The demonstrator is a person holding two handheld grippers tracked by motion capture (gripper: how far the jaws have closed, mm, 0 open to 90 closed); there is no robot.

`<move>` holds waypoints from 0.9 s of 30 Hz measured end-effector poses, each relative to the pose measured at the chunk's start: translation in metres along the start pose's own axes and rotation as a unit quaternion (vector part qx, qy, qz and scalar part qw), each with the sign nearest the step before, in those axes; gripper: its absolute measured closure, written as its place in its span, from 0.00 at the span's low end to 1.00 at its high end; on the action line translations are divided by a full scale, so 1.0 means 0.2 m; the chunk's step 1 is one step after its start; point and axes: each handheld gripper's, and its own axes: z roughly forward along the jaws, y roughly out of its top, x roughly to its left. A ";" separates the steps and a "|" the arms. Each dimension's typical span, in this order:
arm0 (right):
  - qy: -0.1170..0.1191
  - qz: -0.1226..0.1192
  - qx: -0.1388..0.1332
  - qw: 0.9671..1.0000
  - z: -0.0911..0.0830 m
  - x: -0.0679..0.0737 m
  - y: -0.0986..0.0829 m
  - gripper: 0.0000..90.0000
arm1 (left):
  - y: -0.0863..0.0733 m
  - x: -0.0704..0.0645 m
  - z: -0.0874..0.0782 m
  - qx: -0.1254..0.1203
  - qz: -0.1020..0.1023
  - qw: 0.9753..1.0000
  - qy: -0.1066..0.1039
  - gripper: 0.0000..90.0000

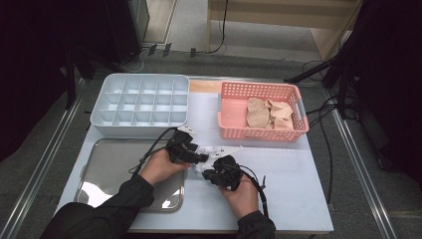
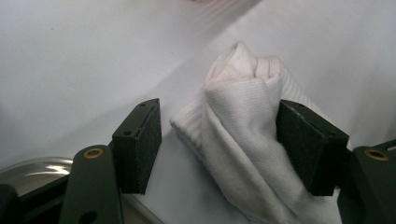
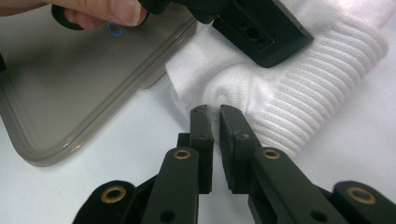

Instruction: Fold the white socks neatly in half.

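Observation:
A white ribbed sock [image 1: 210, 151] lies bunched on the white table between my two grippers. In the left gripper view the sock [image 2: 243, 140] stands between the wide-apart jaws of my left gripper [image 2: 219, 107], pressed against the right-hand pad [image 2: 303, 144] and clear of the other. My left gripper [image 1: 199, 157] is open. In the right gripper view my right gripper [image 3: 214, 113] has its jaws closed to a thin slit, their tips pinching a fold of the sock [image 3: 289, 107]. In the high view the right gripper [image 1: 208, 173] sits just below the sock.
A metal tray [image 1: 112, 164] lies at the front left, touching the sock's edge [image 3: 182, 70]. A white compartment box [image 1: 142, 102] stands behind it. A pink basket [image 1: 234, 132] at the back right holds beige socks [image 1: 268, 113]. Bare tabletop lies to the right front.

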 end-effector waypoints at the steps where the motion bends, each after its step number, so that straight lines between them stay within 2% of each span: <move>1: 0.000 0.000 0.001 1.000 0.00 0.00 0.00 0.95 | 0.00 -0.01 0.00 0.002 -0.001 1.000 0.001 0.39; 13: -0.005 -0.016 0.003 1.000 0.01 0.00 -0.02 0.96 | -0.02 -0.06 -0.01 0.015 -0.001 1.000 -0.007 0.43; 19: 0.001 -0.016 -0.010 1.000 0.01 -0.01 -0.05 0.95 | -0.03 -0.07 -0.01 0.020 -0.005 0.999 -0.034 0.51; 22: 0.003 -0.015 -0.011 1.000 0.01 -0.01 -0.05 0.94 | -0.03 -0.06 0.00 0.025 -0.017 0.998 -0.060 0.59; 27: 0.016 -0.010 -0.008 1.000 0.00 -0.02 -0.05 0.92 | -0.03 -0.05 0.00 0.024 -0.020 0.997 -0.069 0.68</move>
